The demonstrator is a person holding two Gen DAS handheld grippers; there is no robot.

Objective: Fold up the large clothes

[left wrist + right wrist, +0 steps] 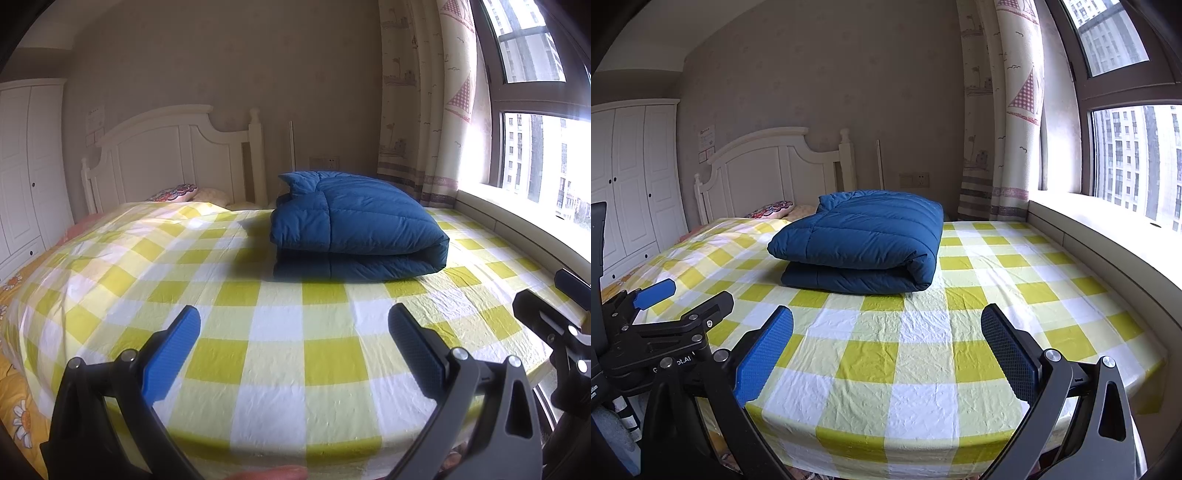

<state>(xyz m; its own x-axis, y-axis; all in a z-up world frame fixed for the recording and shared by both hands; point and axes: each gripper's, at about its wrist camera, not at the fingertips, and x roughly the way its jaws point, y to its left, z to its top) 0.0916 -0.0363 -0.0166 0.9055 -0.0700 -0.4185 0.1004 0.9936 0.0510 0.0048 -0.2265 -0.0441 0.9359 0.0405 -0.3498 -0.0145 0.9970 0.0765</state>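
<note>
Both grippers, left (293,354) and right (886,354), hung with fingers spread wide and empty over the near edge of the checked bedsheet (923,369). Well beyond them lay the blue padded coat (864,240), folded into a thick bundle mid-bed. It looked light, puffy and springy, likely slippery; pinching a quilted outer edge seemed safest.

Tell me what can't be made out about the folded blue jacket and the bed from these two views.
- Blue jacket: its sleeves and front closure are hidden, tucked inside the folds, in both views.
- Pillow: mostly hidden behind the rise of the checked sheet in both views.
- Paper on the wall: print too small to read.
- Person: only a blurred fingertip, cut off by the left wrist view's bottom edge.
</note>
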